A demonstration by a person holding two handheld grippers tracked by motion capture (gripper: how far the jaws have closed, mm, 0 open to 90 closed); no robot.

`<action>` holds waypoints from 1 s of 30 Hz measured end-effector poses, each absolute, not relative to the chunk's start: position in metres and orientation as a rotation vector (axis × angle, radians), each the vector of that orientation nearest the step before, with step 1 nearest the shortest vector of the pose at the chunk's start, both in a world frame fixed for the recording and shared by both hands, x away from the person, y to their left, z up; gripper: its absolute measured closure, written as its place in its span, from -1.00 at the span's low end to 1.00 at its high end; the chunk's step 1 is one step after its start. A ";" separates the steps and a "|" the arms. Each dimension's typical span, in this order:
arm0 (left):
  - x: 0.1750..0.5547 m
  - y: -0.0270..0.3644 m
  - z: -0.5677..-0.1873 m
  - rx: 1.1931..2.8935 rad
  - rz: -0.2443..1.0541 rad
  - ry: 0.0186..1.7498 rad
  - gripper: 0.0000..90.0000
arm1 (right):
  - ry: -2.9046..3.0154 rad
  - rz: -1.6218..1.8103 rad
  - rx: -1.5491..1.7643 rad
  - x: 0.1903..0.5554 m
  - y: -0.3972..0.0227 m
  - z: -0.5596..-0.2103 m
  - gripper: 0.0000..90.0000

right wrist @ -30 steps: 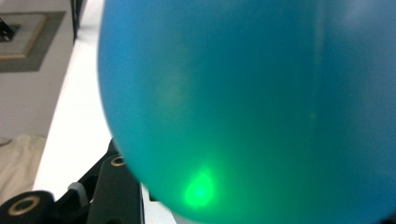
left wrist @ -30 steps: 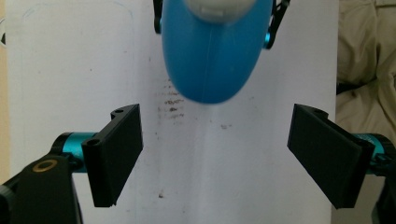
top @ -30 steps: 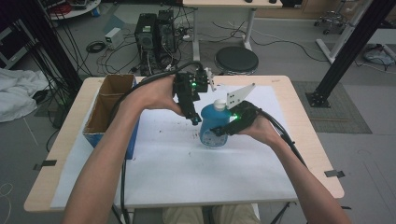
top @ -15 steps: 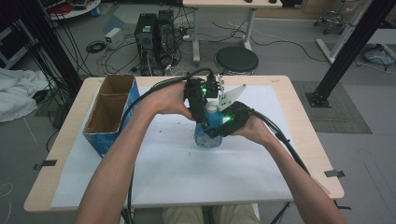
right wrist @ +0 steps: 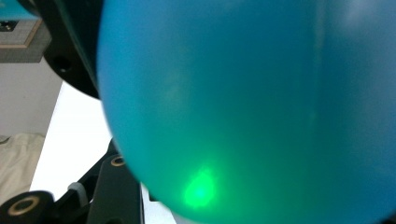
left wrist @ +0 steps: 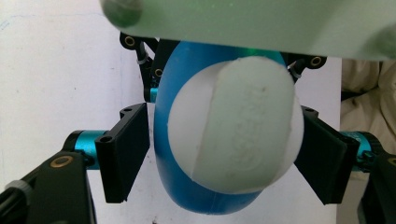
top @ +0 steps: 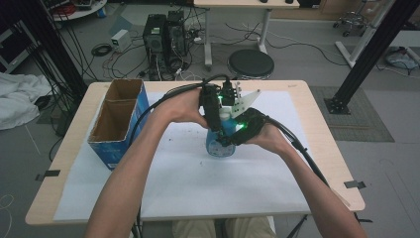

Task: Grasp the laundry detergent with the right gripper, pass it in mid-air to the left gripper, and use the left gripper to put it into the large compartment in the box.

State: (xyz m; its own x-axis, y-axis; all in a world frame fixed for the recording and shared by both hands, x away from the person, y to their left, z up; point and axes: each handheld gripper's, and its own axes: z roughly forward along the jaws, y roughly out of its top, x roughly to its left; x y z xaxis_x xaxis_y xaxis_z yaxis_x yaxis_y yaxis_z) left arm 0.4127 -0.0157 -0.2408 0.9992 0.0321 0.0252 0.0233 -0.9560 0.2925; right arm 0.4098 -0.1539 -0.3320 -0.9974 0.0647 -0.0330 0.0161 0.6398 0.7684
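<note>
A wooden worktop [top: 74,163] under white paper fills the centre of the high view. An open blue cardboard box [top: 119,121] stands at centre left. A blue bottle [top: 219,144] stands upright at centre. The right tool [top: 229,139] grips its body. The left tool [left wrist: 219,154] has just been closing, its jaws flanking the bottle's white cap [left wrist: 236,135].
</note>
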 end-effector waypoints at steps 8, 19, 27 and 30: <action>0.412 -0.016 -0.242 2.846 0.044 0.037 -0.38 | 2.795 1.305 0.070 0.410 -0.153 -0.333 0.03; 0.411 -0.016 -0.243 2.838 0.029 0.037 -0.25 | 2.803 1.304 0.060 0.409 -0.152 -0.334 0.03; 0.411 -0.016 -0.244 2.840 0.030 0.043 -0.18 | 2.809 1.306 0.056 0.409 -0.151 -0.335 0.03; 0.411 -0.016 -0.244 2.842 0.033 0.036 -0.17 | 2.812 1.304 0.050 0.409 -0.151 -0.336 0.03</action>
